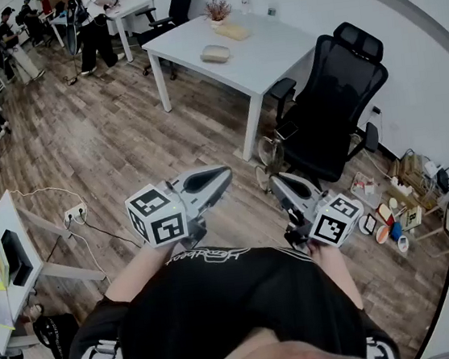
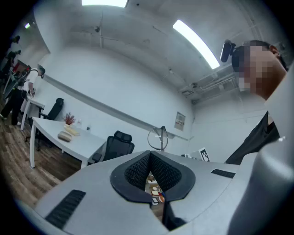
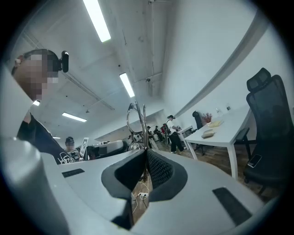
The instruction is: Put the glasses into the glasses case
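The right claw (image 3: 146,150) is closed on the wire glasses (image 3: 143,125), and their rings stand up above its tips. The left claw (image 2: 149,155) is closed and empty. The case (image 1: 215,53) lies well ahead, midway between the table's (image 1: 272,67) edges.

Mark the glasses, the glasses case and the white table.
glasses (image 3: 143,131): right gripper view, on the metal rim.
glasses case (image 1: 215,53): head view, on its top.
white table (image 1: 266,56): head view, on bare tabletop.
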`<state>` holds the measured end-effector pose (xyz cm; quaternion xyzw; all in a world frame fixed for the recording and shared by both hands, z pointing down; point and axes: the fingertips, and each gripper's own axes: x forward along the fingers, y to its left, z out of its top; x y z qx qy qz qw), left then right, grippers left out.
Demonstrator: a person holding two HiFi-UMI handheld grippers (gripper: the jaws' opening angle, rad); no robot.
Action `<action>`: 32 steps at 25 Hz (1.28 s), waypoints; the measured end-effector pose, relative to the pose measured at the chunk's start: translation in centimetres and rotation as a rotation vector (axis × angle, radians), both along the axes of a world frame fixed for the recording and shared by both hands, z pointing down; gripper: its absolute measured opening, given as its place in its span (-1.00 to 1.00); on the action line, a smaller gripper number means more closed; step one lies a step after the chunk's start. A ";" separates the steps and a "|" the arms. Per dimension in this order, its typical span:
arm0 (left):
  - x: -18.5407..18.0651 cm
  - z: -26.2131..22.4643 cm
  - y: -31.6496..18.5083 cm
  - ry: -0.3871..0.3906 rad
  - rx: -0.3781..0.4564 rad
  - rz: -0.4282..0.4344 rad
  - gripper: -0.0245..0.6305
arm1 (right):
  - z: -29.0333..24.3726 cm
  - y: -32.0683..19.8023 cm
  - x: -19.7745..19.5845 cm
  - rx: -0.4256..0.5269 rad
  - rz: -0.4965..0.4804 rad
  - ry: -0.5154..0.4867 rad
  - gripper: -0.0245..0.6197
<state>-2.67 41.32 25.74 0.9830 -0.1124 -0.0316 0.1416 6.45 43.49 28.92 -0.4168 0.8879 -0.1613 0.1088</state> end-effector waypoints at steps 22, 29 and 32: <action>0.1 0.3 1.1 -0.028 -0.003 -0.055 -0.91 | -0.8 0.7 0.2 0.028 -0.025 0.025 -0.87; 0.1 1.7 -0.5 -0.039 -0.048 -0.068 -0.91 | 0.5 -0.8 0.7 -0.003 -0.014 0.003 -0.87; 0.3 2.4 -1.7 -0.049 -0.065 -0.074 -0.91 | 1.1 -2.1 1.0 -0.017 -0.018 -0.004 -0.87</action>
